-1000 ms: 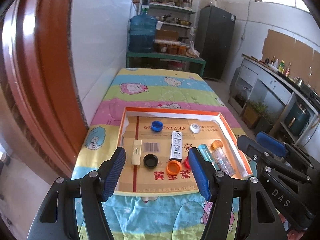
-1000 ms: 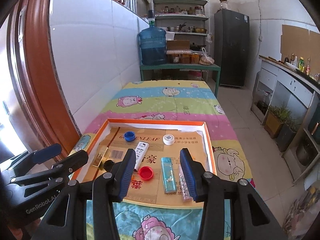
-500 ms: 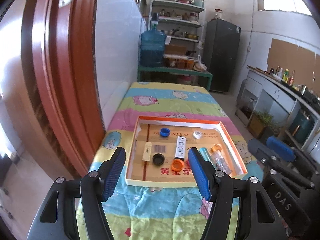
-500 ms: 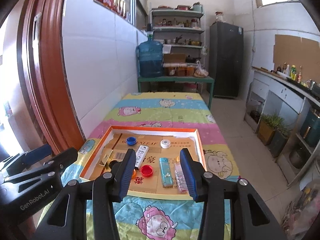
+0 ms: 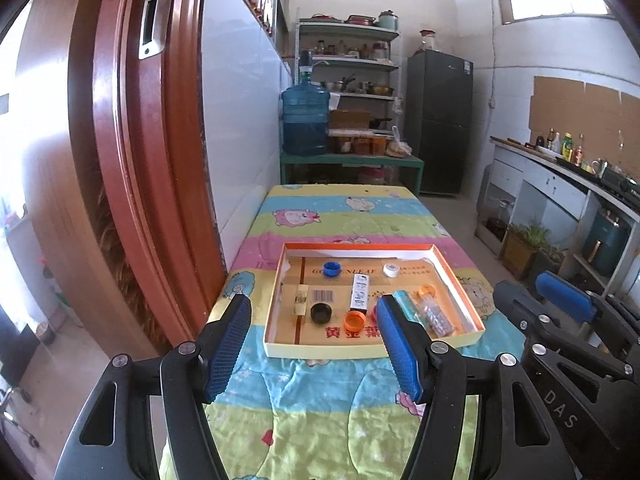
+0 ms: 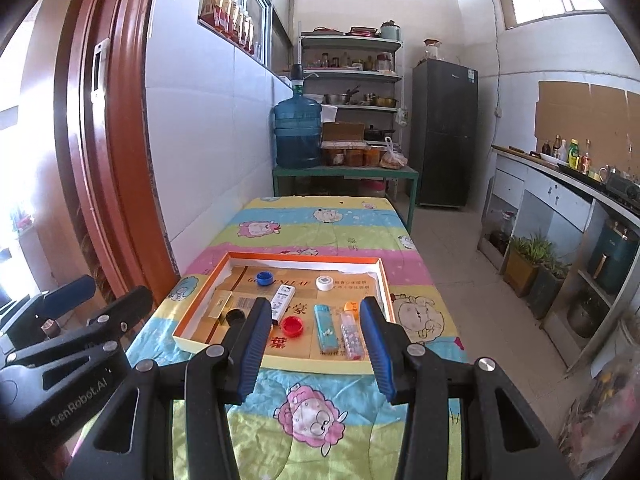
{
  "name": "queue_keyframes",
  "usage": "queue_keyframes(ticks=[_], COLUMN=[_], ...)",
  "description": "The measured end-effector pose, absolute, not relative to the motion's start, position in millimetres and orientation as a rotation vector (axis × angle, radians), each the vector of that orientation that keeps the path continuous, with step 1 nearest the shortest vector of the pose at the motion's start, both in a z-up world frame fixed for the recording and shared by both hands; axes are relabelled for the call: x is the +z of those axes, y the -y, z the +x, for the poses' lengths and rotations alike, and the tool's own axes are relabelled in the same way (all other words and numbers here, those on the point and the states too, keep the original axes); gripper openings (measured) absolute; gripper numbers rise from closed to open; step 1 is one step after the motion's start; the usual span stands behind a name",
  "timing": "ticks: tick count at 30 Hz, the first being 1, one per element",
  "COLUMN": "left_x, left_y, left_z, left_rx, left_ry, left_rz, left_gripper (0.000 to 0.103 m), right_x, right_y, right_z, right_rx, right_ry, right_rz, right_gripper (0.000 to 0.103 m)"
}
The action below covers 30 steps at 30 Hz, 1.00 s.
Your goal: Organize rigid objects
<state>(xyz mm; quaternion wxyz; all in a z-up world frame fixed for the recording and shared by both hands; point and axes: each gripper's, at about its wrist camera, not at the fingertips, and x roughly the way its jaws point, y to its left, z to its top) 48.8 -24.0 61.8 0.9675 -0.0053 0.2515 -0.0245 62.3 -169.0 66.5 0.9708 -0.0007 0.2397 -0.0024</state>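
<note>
An orange-rimmed cardboard tray (image 5: 478, 316) (image 6: 382, 272) lies on the table's cartoon cloth. In it are a blue cap (image 5: 332, 269) (image 6: 264, 278), a white cap (image 5: 391, 270) (image 6: 325, 282), a black cap (image 5: 321, 313), an orange cap (image 5: 355, 322), a red cap (image 6: 292, 326), a white box (image 5: 359, 290) (image 6: 283, 299), a blue lighter (image 6: 326, 327), a clear vial (image 5: 432, 312) (image 6: 350, 330) and a cream stick (image 5: 300, 305). My left gripper (image 5: 314, 344) is open and empty, held back above the tray's near edge. My right gripper (image 6: 316, 342) is open and empty too.
A red-brown door frame (image 5: 132, 160) and a white tiled wall (image 5: 240, 140) run along the left. A blue water jug (image 5: 306, 122), shelves and a dark fridge (image 5: 438, 120) stand beyond the table. A counter (image 6: 560, 184) and potted plants (image 6: 528, 256) line the right.
Both grippers have pulled back and up from the tray, which now looks smaller and farther. Both stay open and empty. The things in the tray have not moved.
</note>
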Motion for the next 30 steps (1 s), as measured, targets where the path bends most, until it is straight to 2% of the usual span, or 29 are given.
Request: queue_keyframes(ticks=[30], left_x=[59], left_y=[16], left_z=[26], left_rx=[-0.034], left_ry=[-0.514], left_rz=[-0.02], left_gripper=[0.067], right_x=[68], right_y=[157], right_z=[40], right_rx=[0.021], right_ry=[-0.482], right_rz=[-0.023], right_gripper=[0.046])
